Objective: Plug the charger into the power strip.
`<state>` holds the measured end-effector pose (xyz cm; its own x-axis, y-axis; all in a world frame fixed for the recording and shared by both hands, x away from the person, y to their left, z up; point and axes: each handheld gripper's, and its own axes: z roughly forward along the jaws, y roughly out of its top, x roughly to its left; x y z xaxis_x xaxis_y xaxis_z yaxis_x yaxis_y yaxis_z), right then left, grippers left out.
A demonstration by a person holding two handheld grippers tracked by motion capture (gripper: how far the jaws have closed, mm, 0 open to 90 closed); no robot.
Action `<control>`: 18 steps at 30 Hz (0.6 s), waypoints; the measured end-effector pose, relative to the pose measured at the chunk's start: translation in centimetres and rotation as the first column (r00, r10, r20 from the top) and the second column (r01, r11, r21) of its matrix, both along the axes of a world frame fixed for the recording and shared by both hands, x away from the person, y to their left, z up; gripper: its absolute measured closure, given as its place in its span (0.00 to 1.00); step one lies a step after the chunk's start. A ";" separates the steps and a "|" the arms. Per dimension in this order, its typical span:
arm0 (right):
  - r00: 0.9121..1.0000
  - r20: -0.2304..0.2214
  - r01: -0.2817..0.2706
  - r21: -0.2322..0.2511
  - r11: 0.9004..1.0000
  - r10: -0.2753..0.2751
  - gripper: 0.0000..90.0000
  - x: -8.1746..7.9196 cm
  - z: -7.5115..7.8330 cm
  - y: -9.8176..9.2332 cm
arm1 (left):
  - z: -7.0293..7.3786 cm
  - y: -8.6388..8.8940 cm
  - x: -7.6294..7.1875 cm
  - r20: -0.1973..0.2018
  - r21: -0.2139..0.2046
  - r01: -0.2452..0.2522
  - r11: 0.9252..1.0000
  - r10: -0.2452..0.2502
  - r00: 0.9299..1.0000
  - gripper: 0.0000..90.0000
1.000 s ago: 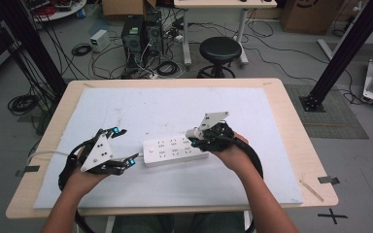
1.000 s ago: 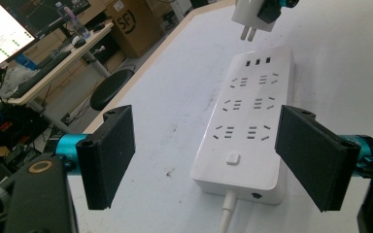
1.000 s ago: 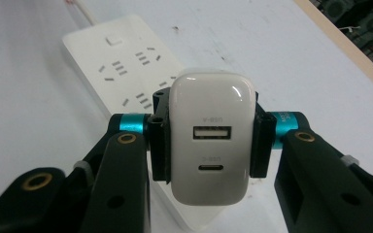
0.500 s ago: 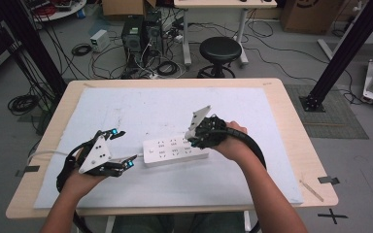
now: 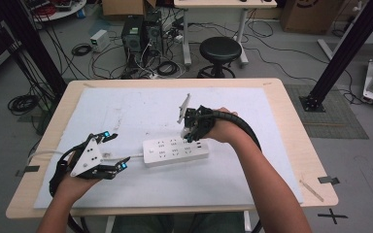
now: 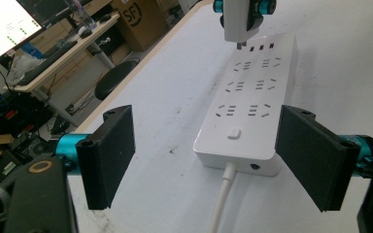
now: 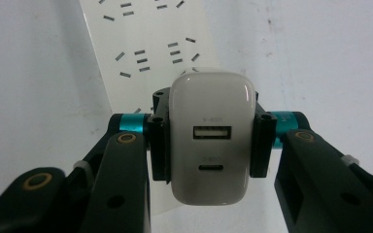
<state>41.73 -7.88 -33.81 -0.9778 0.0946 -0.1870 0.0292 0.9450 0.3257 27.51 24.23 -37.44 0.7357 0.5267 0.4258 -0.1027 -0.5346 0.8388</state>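
Observation:
A white power strip (image 5: 175, 151) lies flat on the white mat (image 5: 233, 104), its cable running left. My right gripper (image 5: 190, 135) points down over the strip's right end, shut on a white USB charger (image 7: 211, 136). The charger (image 6: 240, 19) hangs with its prongs just above the far sockets of the strip (image 6: 250, 97); I cannot tell whether they touch. My left gripper (image 5: 116, 151) rests at the strip's cable end and stands open. In the left gripper view its black pads (image 6: 111, 150) flank the strip's near end without touching it.
The mat covers most of the wooden table (image 5: 303, 145). A bit of tape (image 5: 328, 179) sticks to the right front corner. Beyond the far edge stand a black stool (image 5: 218, 48), computer cases (image 5: 143, 34) and loose cables on the floor.
My right hand has moved left and away from the person with the charger, tipping the gripper downward over the strip. The left gripper and the strip have stayed put.

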 end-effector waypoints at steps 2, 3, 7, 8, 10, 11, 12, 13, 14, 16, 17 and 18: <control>1.000 -0.009 -0.016 -0.023 1.000 0.016 0.70 0.3 0.0 0.4 | -0.1 0.2 -0.1 0.000 0.006 -0.002 1.000 0.002 1.000 0.25; 1.000 -0.012 -0.022 -0.028 0.999 0.022 0.70 0.4 -0.1 0.5 | -0.1 0.3 -0.1 -0.002 0.003 -0.005 1.000 0.005 1.000 0.25; 0.998 -0.035 -0.062 -0.069 0.996 0.059 0.70 0.9 -0.3 1.4 | -0.2 0.7 -0.2 -0.002 -0.004 -0.014 1.000 0.014 1.000 0.25; 0.997 -0.037 -0.075 -0.094 0.993 0.072 0.70 1.1 -0.4 1.6 | -0.2 0.8 -0.2 -0.001 -0.001 -0.015 1.000 0.015 1.000 0.25; 0.994 -0.046 -0.105 -0.132 0.986 0.100 0.70 1.3 -0.5 2.1 | -0.2 0.9 -0.3 -0.001 -0.005 -0.021 1.000 0.021 1.000 0.25; 0.992 -0.056 -0.121 -0.143 0.982 0.114 0.70 1.5 -0.6 2.3 | -0.3 1.0 -0.3 0.000 -0.008 -0.025 1.000 0.025 1.000 0.25; 0.990 -0.067 -0.133 -0.152 0.979 0.124 0.70 1.6 -0.6 2.5 | -0.3 1.1 -0.4 -0.002 -0.011 -0.026 1.000 0.026 1.000 0.25; 0.990 -0.072 -0.134 -0.156 0.979 0.124 0.70 1.6 -0.7 2.6 | -0.3 1.2 -0.4 -0.001 -0.004 -0.025 1.000 0.025 1.000 0.25; 0.987 -0.074 -0.154 -0.172 0.973 0.143 0.70 1.8 -0.7 2.8 | -0.3 1.2 -0.4 -0.003 -0.006 -0.028 1.000 0.028 1.000 0.25; 0.986 -0.086 -0.158 -0.184 0.970 0.145 0.70 2.0 -0.7 3.0 | -0.3 1.3 -0.4 -0.003 -0.006 -0.029 1.000 0.029 1.000 0.25; 0.985 -0.091 -0.163 -0.186 0.969 0.148 0.70 2.1 -0.7 3.0 | -0.3 1.4 -0.4 -0.002 -0.006 -0.030 1.000 0.030 1.000 0.25; 0.983 -0.105 -0.168 -0.181 0.969 0.151 0.70 2.2 -0.7 3.1 | -0.3 1.5 -0.4 -0.003 -0.006 -0.032 0.999 0.032 0.999 0.25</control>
